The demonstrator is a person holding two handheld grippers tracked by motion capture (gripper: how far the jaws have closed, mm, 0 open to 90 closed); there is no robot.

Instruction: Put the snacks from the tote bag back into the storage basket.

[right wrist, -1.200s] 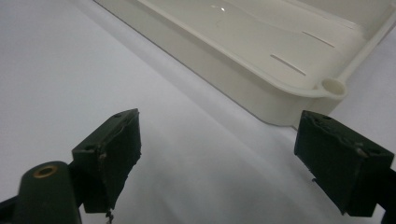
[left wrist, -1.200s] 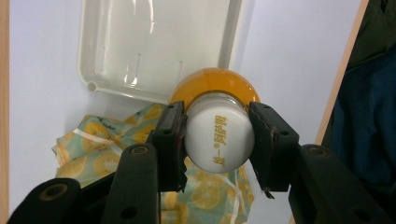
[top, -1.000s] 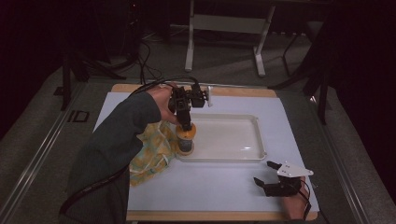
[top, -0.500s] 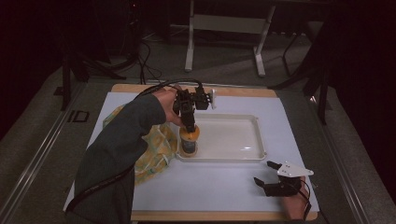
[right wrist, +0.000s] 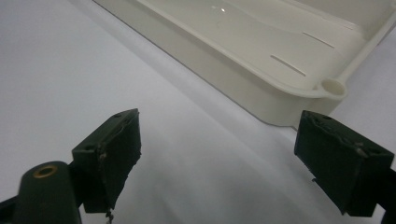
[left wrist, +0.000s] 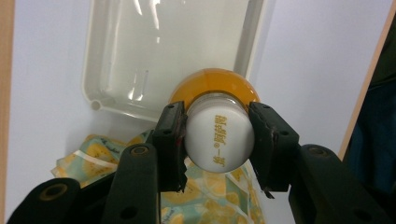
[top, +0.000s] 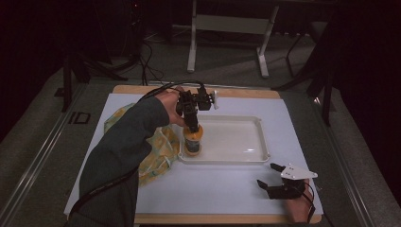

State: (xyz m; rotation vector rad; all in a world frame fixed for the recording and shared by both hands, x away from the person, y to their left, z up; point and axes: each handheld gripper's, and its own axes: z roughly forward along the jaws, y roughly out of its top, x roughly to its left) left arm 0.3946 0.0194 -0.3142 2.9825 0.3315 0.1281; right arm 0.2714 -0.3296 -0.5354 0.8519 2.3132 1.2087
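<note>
The bottle (top: 193, 140) stands in the near left corner of the tray (top: 246, 157), right under our left claw (top: 192, 124), which pinches its white cap (left wrist: 219, 136) from above so it stays upright. Our right claw (top: 276, 182) rests spread wide near the tray, holding nothing.

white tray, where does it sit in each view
High view: the white tray lies mid-table, with the orange bottle standing in its left end.
Left gripper view: the tray fills the top, beyond the bottle's white cap.
Right gripper view: its rim crosses the top right.
Shared landmark: the small round hole at a tray corner, also visible in the left gripper view.
</note>
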